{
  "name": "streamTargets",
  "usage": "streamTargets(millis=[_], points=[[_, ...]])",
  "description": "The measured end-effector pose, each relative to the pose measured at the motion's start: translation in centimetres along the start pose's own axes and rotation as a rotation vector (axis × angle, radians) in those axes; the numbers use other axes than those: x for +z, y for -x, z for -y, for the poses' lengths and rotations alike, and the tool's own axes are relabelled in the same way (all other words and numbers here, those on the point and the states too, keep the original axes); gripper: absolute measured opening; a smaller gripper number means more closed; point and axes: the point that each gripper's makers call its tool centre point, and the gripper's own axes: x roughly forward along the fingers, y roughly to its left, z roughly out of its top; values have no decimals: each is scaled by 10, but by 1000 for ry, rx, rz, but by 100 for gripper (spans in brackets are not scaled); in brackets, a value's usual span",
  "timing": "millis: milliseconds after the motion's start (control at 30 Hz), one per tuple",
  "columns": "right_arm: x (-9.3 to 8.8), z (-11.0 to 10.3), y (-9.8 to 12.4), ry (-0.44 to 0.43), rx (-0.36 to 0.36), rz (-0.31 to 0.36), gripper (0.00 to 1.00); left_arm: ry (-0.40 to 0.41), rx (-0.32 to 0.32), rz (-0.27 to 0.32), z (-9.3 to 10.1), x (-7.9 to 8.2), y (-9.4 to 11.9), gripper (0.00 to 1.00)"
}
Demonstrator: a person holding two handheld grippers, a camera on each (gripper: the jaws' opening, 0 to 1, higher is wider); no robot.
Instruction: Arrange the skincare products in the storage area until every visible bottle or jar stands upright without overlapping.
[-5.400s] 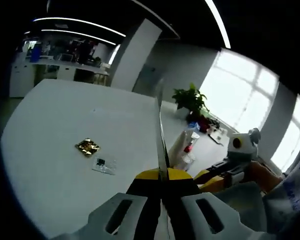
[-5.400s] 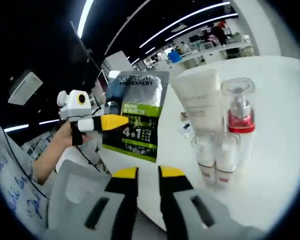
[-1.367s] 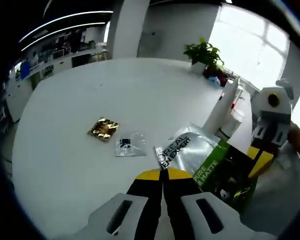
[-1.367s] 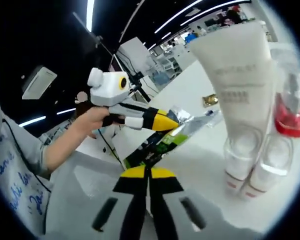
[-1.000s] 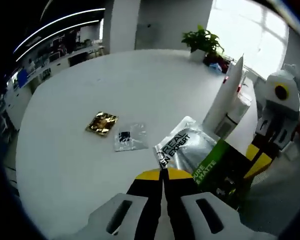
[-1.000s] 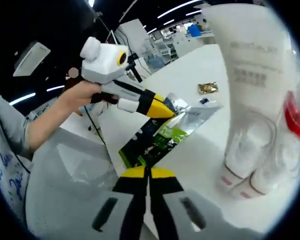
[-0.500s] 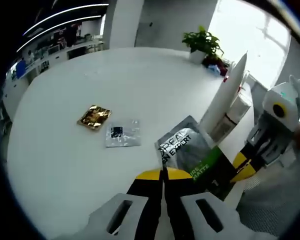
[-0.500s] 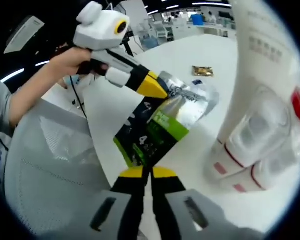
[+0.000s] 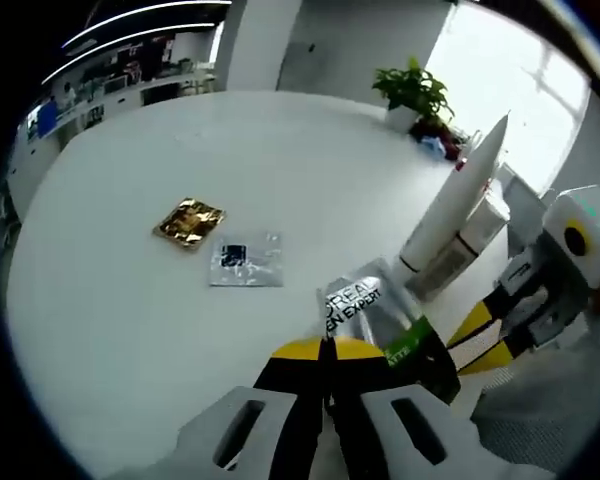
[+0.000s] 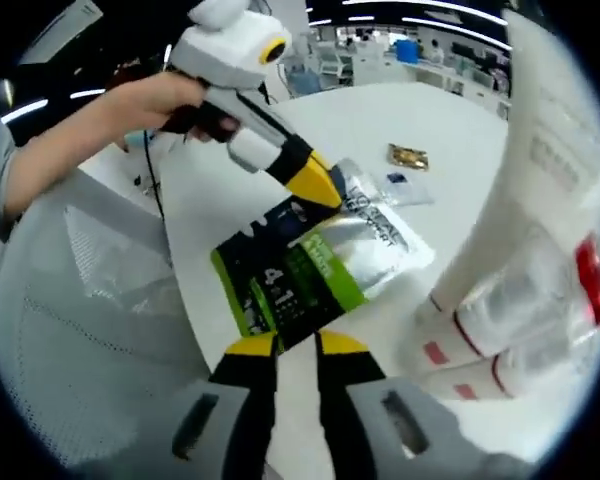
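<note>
Right gripper view: our left gripper (image 10: 318,188) pinches the silver, green and black flat pouch (image 10: 315,262) lying on the white tabletop (image 10: 420,120); our right gripper (image 10: 288,350) is released; the white tube (image 10: 540,190) and red-collared bottle (image 10: 570,300) stand upright, so we judge the pouch remains.

**A:** What do the tools I'm steering look like?

**B:** I see the left gripper (image 9: 327,352) as two grey moulded jaws, each with a slot cut through it, ending in black fingers capped with yellow tips. From the right gripper view the same tool (image 10: 318,186) shows a white rounded body, a yellow ring on its front, and a black section before the yellow tip.

**A:** And the other one?

**B:** I see the right gripper (image 10: 297,349) built alike: grey slotted jaws, black fingers, yellow tips. A hand (image 10: 152,101) wraps the white body; a grey sleeve edge shows at the far left.
</note>
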Motion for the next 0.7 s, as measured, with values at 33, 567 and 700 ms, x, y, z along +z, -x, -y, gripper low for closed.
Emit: streamTargets(millis=[33,567,700], points=[[1,-2,-1,19,-3,-5,16,5,6,-1,-1,0,0,0],[38,-20,-13,92,-4,64,17,70,-4,20,-2,1,-6,0],[35,-24,-26,122,7,28,18,105,8,42,-6,2,-8,0]])
